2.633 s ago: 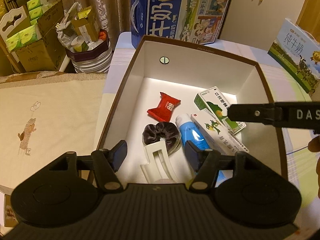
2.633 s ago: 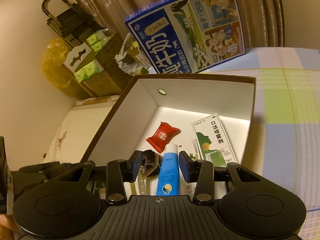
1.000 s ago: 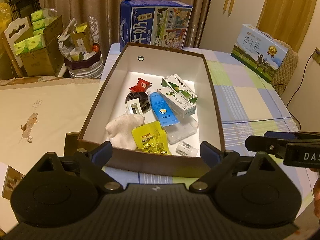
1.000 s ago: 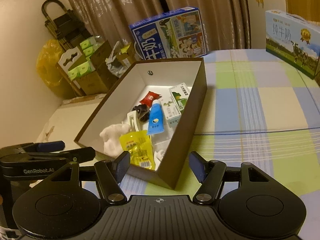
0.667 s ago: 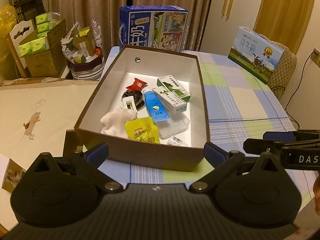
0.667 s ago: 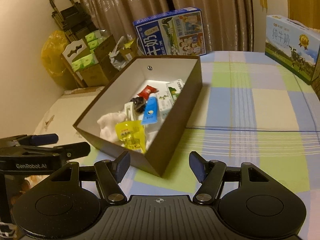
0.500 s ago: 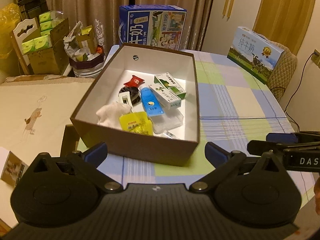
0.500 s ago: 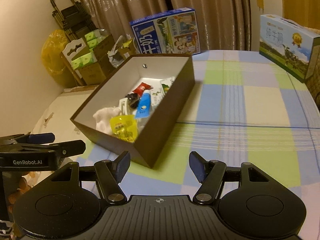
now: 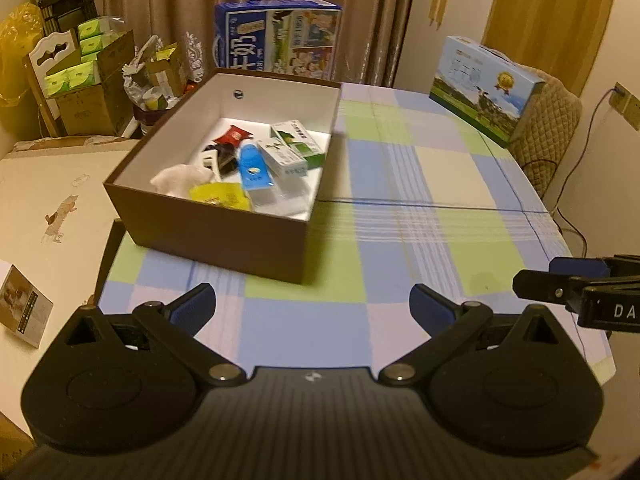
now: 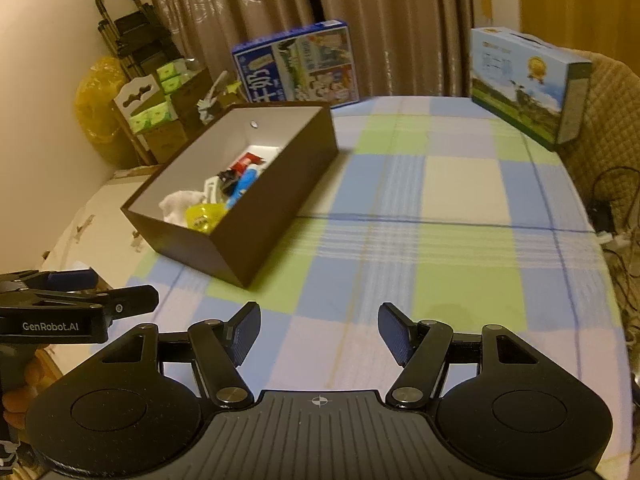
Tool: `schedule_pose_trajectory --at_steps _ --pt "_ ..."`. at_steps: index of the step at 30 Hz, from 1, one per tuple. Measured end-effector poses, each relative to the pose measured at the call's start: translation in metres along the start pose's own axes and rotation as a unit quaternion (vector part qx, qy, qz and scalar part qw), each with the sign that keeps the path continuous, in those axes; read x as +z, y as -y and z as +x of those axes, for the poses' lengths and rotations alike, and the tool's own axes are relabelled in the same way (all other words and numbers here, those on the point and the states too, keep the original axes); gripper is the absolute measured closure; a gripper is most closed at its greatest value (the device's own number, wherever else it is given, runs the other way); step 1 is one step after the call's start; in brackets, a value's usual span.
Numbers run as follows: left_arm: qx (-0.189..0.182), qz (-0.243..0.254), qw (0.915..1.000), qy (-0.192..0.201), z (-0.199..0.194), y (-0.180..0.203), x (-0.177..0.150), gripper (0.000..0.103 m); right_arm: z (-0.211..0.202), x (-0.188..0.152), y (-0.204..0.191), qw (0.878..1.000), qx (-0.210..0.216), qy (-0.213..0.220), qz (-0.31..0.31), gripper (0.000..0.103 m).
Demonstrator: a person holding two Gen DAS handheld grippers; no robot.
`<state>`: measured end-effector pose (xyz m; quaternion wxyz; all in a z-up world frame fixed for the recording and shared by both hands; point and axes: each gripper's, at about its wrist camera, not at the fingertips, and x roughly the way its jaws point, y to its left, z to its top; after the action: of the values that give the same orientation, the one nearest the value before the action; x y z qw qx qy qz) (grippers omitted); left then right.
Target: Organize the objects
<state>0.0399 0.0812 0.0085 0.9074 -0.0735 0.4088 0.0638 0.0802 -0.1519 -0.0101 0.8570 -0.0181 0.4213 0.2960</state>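
Note:
A brown box (image 9: 224, 236) with a white inside stands on the checked tablecloth, also in the right wrist view (image 10: 276, 196). It holds a blue tube (image 9: 253, 168), green-white cartons (image 9: 296, 142), a red sweet (image 9: 233, 134), a yellow packet (image 9: 218, 196), a white cloth (image 9: 180, 176) and a white hair clip (image 9: 208, 157). My left gripper (image 9: 312, 306) is open and empty, well back from the box. My right gripper (image 10: 319, 334) is open and empty, to the right of the left one.
A blue milk carton box (image 9: 280, 36) stands behind the brown box. A second milk box (image 9: 486, 84) stands at the table's far right. Cardboard boxes (image 9: 92, 92) and clutter lie off the table to the left. A small card (image 9: 22, 306) lies at the left.
Both grippers have pulled back out of the box and away from it, and opened wide. The items stay in the box.

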Motion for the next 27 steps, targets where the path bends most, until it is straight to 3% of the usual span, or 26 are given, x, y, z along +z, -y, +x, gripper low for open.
schedule_pose_trajectory --at_steps 13,27 --pt "-0.017 0.019 0.9996 -0.008 -0.014 0.061 -0.030 0.001 -0.038 -0.033 0.041 1.000 -0.014 -0.002 0.011 0.040" --pt "-0.020 0.030 0.9993 -0.008 -0.019 0.085 -0.043 0.001 -0.054 -0.045 0.058 1.000 -0.014 0.001 0.017 0.040"
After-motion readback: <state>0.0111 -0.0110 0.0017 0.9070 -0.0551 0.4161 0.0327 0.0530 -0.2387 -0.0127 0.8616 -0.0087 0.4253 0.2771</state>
